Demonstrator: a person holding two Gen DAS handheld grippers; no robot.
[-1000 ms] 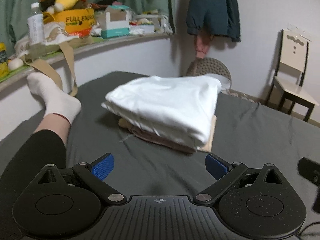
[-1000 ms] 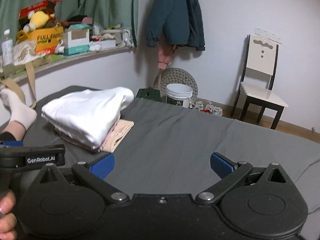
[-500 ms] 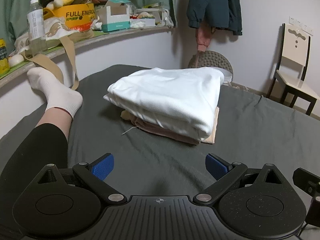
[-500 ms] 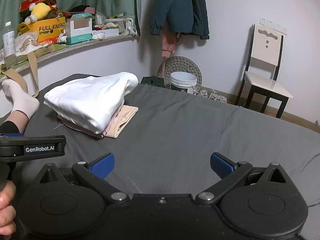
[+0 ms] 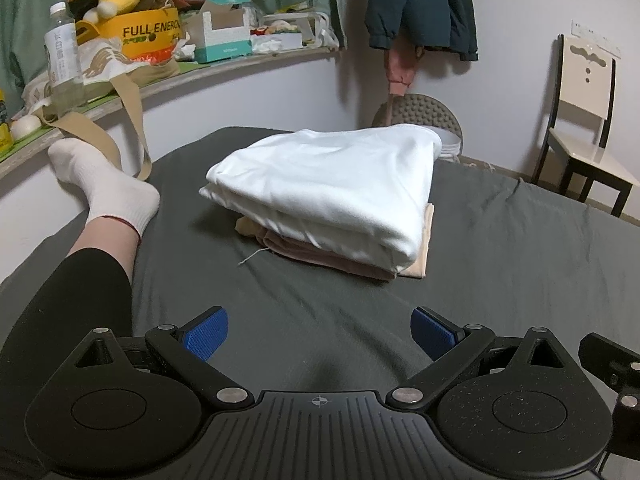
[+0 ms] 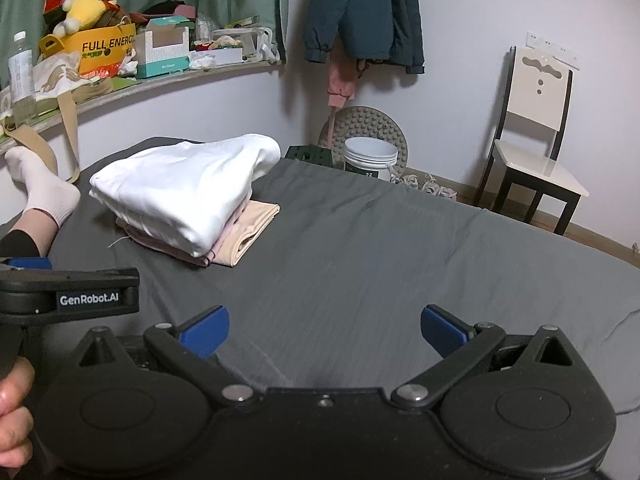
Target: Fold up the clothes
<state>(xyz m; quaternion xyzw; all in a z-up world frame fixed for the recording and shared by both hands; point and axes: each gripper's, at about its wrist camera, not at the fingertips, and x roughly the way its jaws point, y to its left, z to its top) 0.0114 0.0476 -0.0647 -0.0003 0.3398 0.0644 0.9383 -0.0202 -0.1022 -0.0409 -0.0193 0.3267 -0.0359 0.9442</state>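
Observation:
A folded white garment (image 5: 332,184) (image 6: 184,188) lies on top of a folded pink and beige pile (image 5: 416,256) (image 6: 248,232) on the dark grey bed (image 5: 500,264) (image 6: 380,248). My left gripper (image 5: 320,334) stands open, short of the stack, with nothing between its blue pads. Open as well, my right gripper (image 6: 324,332) hovers over bare sheet to the right of the stack and holds nothing. The left gripper's black body (image 6: 68,290) and a hand (image 6: 12,412) show at the left edge of the right wrist view.
A person's leg in a white sock (image 5: 108,192) (image 6: 40,188) rests on the bed left of the stack. A cluttered shelf (image 5: 160,60) runs along the wall. Beyond the bed are a white bucket (image 6: 370,158), a chair (image 6: 536,144) and a hanging teal jacket (image 6: 364,12).
Both grippers have pulled back and risen a little, so the stack looks farther away. Both stay open and the stack has not moved.

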